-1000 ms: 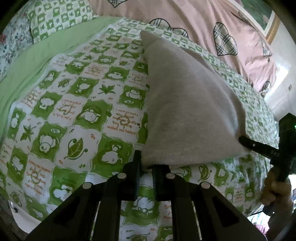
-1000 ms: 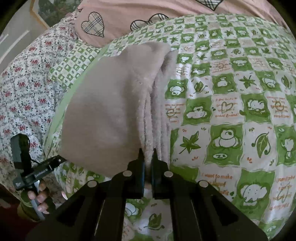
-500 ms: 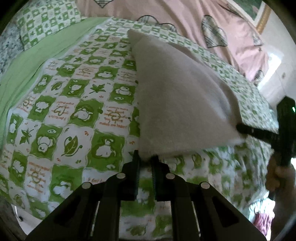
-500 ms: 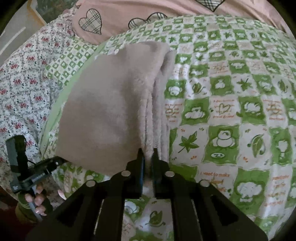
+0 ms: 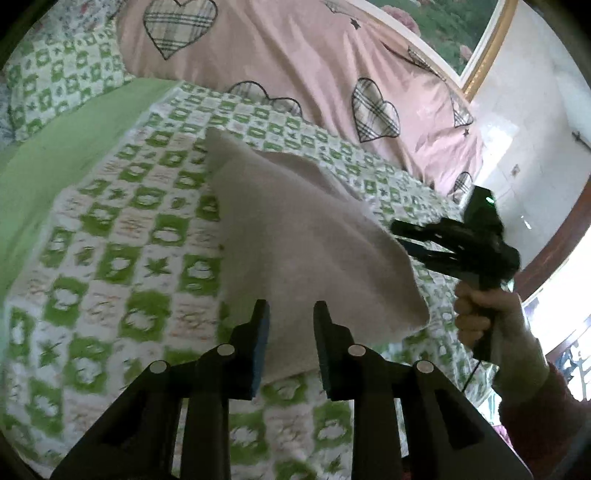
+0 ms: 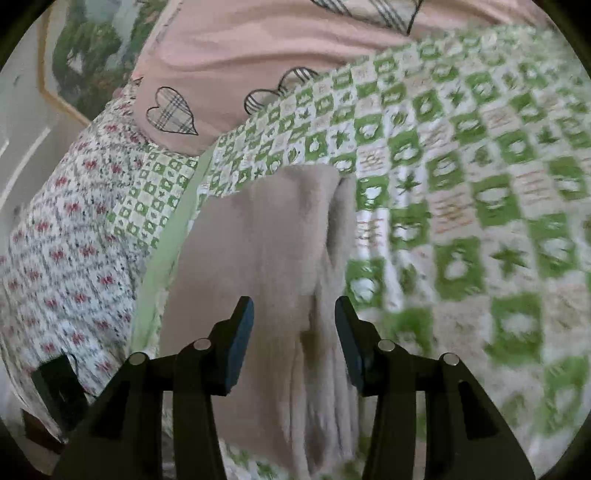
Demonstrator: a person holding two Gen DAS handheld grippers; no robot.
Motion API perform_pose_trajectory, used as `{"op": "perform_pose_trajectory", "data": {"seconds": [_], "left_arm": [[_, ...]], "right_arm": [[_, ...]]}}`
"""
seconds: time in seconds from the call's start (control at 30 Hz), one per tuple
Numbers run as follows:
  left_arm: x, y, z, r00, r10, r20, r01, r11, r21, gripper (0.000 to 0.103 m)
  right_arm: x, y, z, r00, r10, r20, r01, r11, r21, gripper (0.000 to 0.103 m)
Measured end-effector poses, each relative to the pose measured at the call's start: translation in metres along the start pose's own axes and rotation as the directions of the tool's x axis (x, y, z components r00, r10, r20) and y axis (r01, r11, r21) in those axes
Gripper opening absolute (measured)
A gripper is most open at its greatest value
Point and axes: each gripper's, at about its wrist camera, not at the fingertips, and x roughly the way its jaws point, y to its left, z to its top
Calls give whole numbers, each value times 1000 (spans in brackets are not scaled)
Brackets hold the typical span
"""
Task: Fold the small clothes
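A folded beige fleece garment [image 5: 295,236] lies on the green and white checked quilt [image 5: 122,258]. It also shows in the right wrist view [image 6: 266,258] with its layered edges along its right side. My left gripper [image 5: 291,314] is open, its jaws apart just above the garment's near edge, holding nothing. My right gripper [image 6: 293,317] is open too, jaws spread over the garment's near end. The right gripper also shows in the left wrist view [image 5: 458,236], held in a hand beside the garment's right corner.
A pink cover with plaid hearts [image 5: 314,66] lies at the back of the bed. A floral sheet [image 6: 62,251] hangs on the left in the right wrist view. A plain green strip [image 5: 66,147] borders the quilt. A white wall and framed picture [image 5: 443,33] stand behind.
Both grippers were shut on the garment's near corners; both have opened and let it go. Both have lifted and tilted up, and the garment has dropped flat on the quilt.
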Motion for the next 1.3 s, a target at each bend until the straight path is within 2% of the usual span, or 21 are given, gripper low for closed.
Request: {"op": "perform_pose_trajectory", "data": {"seconds": [0.03,0.07,0.1,0.17,0.23,0.37,0.43,0.53,0.6,0.67,0.73,0.8,0.87,0.93,0.97,1.0,1.1,1.3], "left_arm": [[6,-1,0,1000,-9,-7,9,1000,0,25],[12,-1,-1,1000,-24,-16,24,1000,-3,25],[20,-2,-2,999,-41,-36,40,999,-8,25],[30,-3,-4,997,-42,-66,42,999,-4,25],[40,-4,-7,995,-29,-94,31,999,12,24],[56,-6,-10,991,-15,-136,18,1000,21,24],[58,-8,-10,990,-11,-143,15,1000,27,24],[47,-14,-7,991,-12,-134,18,999,46,26],[35,-16,-4,993,-23,-112,28,998,49,29],[25,-16,-1,996,-24,-89,28,998,53,33],[19,-13,0,997,-22,-76,26,999,44,34],[16,-8,-1,997,-28,-69,30,999,28,34],[21,-3,-4,996,-18,-85,18,1000,9,34],[26,1,-9,994,-25,-102,25,1000,-1,34],[29,0,-12,994,-22,-108,22,1000,1,34],[32,0,-15,993,-20,-114,21,1000,8,34],[40,-1,-23,991,-12,-135,15,1000,17,34],[47,-1,-24,988,3,-154,1,1000,27,34]], "right_arm": [[8,-1,3,1000,16,-20,-16,1000,11,44],[16,0,7,999,31,-44,-30,1000,8,26],[19,3,10,999,18,-45,-18,1000,-6,15],[15,9,17,1000,7,-19,-8,999,-33,8],[8,15,24,1000,-20,21,21,997,-76,8],[30,7,21,993,-116,-12,114,988,-104,8],[32,3,17,993,-121,-10,120,989,-92,9],[14,0,13,992,-124,27,126,991,-46,13],[-10,13,6,985,-153,82,160,983,-92,13],[-28,29,-6,989,-113,99,127,981,-144,13],[-37,47,-23,995,-67,79,83,973,-215,13],[-38,56,-41,997,-62,46,72,961,-267,13],[-30,56,-61,996,-93,1,89,951,-295,13],[-21,48,-73,986,-164,-16,151,940,-307,13],[-14,37,-78,972,-235,-27,216,929,-300,13],[-11,29,-79,965,-261,-34,240,928,-286,13],[-10,7,-81,973,-226,-39,212,952,-222,12],[-12,11,-82,972,-232,-33,219,949,-228,12]]}}
